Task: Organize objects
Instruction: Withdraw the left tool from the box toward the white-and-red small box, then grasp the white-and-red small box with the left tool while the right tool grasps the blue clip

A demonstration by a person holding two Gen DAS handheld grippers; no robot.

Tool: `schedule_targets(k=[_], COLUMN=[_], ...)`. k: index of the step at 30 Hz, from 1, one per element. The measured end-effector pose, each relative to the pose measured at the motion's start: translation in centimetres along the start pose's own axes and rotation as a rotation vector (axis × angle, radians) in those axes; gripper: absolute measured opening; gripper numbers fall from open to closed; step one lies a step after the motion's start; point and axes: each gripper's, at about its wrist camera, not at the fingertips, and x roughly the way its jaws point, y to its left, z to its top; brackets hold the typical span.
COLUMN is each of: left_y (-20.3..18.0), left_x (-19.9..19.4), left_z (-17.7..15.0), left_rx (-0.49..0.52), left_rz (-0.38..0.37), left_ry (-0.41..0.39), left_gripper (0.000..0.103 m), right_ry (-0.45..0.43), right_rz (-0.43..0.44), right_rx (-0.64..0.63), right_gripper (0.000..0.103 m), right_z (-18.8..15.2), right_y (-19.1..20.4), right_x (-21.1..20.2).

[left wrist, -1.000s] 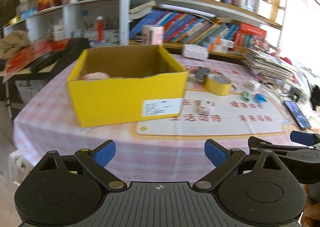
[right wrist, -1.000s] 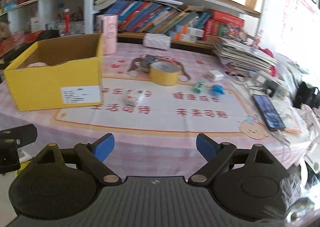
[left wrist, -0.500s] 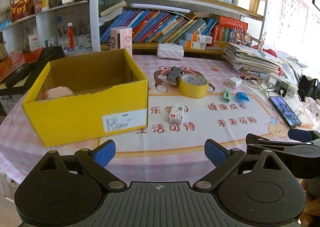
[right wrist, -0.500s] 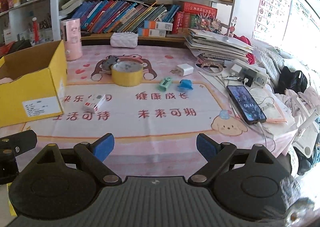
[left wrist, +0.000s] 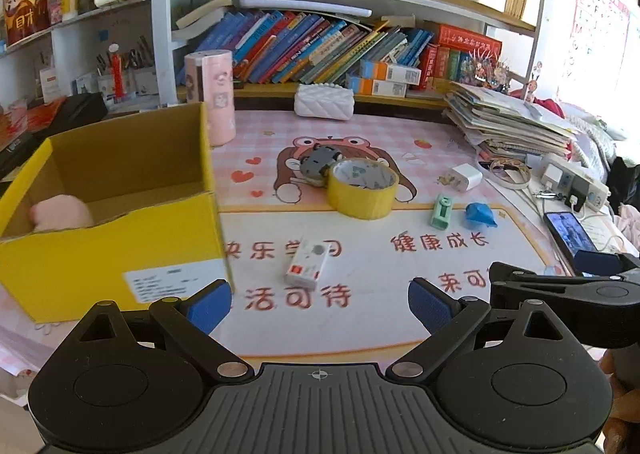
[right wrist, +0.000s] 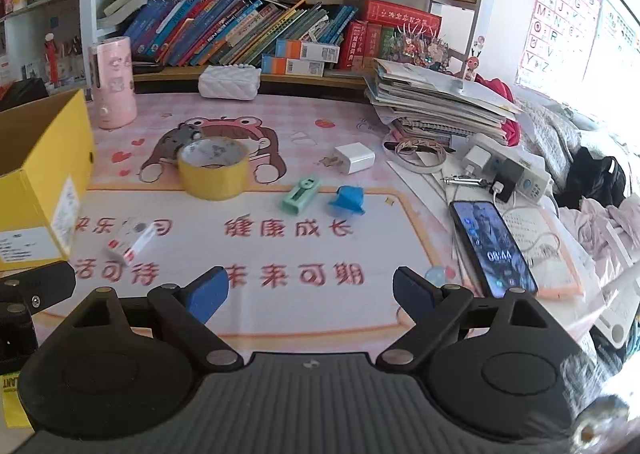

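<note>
A yellow cardboard box (left wrist: 108,214) stands open at the left of the pink mat, a pink soft thing (left wrist: 60,212) inside it. On the mat lie a small white-and-red box (left wrist: 308,264), a yellow tape roll (left wrist: 362,190), a grey toy (left wrist: 318,162), a green clip (left wrist: 441,211), a blue paper shape (left wrist: 480,215) and a white charger (left wrist: 464,177). My left gripper (left wrist: 320,306) is open above the mat's near edge, nothing between its fingers. My right gripper (right wrist: 310,296) is also open and empty, with the tape roll (right wrist: 212,168) and green clip (right wrist: 301,196) ahead of it.
A phone (right wrist: 492,248) lies at the right beside a power strip (right wrist: 508,170) and cables. A stack of papers (right wrist: 436,102), a white quilted pouch (right wrist: 229,83) and a pink cylinder (right wrist: 114,82) stand at the back below crowded bookshelves.
Both grippers have swept to the right across the table; the yellow box has slid toward the left of each view and the small items are nearer. Jaws unchanged.
</note>
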Motion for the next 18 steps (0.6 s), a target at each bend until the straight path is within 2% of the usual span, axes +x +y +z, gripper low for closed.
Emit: schedule_targets(k=[5, 11, 12, 14, 18], left_y=[-1.9, -3.6, -3.8, -4.0, -3.9], left_x=[2.2, 5.1, 5.6, 6.7, 8.9], left_z=[0.8, 1.2, 1.3, 1.5, 2.0], left_rx=[-0.004, -0.004, -0.005, -0.007, -0.024], left_rz=[0.033, 0.068, 0.077, 0.109, 0.192], left_ry=[0.022, 0.072, 0.082, 0.096, 0.114], left_gripper=[0.094, 0.071, 0.070, 0.066, 0.066], right_ry=[0.011, 0.027, 0.033, 0.042, 0.045], right_rz=[0.015, 0.044, 0.051, 0.063, 0.084], right_rx=[-0.006, -0.003, -0.007, -0.014, -0.027], right_gripper=[0.089, 0.088, 0.087, 0.087, 0.086], right_z=[1.2, 2.4, 2.6, 2.8, 3.5], right_y=[-2.0, -4.1, -4.3, -4.7, -5.4], right_x=[2.6, 5.4, 6.0, 6.8, 8.4])
